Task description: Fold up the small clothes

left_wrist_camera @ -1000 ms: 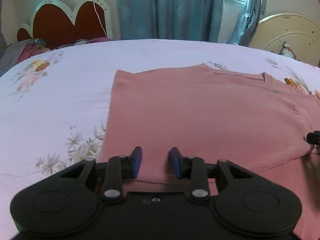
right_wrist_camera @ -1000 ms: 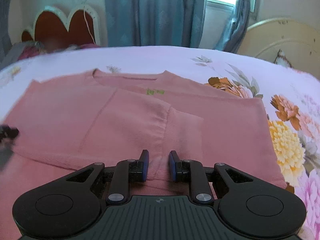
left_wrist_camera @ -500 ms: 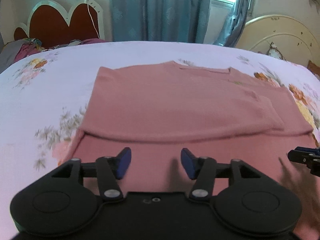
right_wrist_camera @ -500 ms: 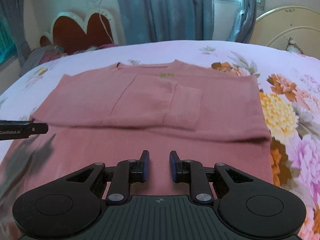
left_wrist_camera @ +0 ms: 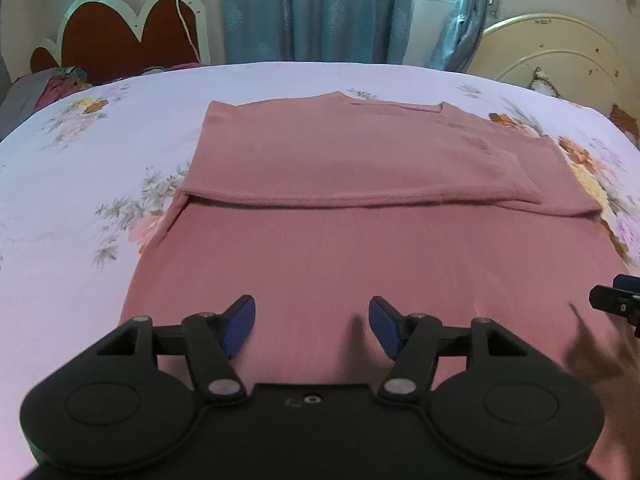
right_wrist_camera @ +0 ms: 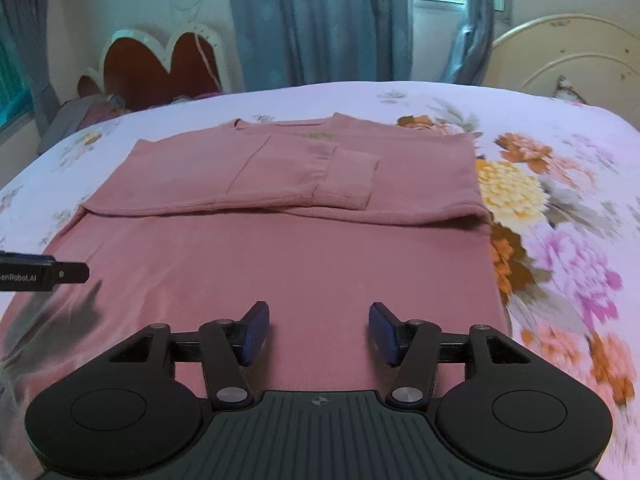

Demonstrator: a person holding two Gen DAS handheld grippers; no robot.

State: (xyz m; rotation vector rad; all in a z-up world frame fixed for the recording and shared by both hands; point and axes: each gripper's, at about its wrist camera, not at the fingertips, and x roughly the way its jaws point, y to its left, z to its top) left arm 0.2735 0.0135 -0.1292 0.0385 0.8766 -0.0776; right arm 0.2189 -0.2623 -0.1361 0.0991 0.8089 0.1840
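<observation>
Change, left gripper (left_wrist_camera: 312, 330): a second ago its blue pads stood close together at the near hem of the pink sweater (left_wrist_camera: 360, 208); now they stand well apart and the jaws are opening, with nothing pinched between them.
Change, right gripper (right_wrist_camera: 319, 332): its pads were nearly together a second ago; now the jaws are opening and stand wide, empty.
Change, view: both cameras have drawn back from the sweater, so more of its near half shows than before.
Pose, left gripper: tilted downward over the sweater's near left part, both fingers level with each other.
Pose, right gripper: tilted downward over the sweater's near right part; the tip of the left gripper shows at the sweater's left edge in the right wrist view.
Sweater, place: flat on the floral bedsheet (left_wrist_camera: 80, 184), collar at the far end, sleeves folded in across the chest, a folded edge running straight across its middle.
Sweater to left gripper: cloth lies below and ahead of the pads; whether they touch it cannot be told.
Sweater to right gripper: the same, cloth beneath the gap; the sweater's right edge lies just right of the pads.
</observation>
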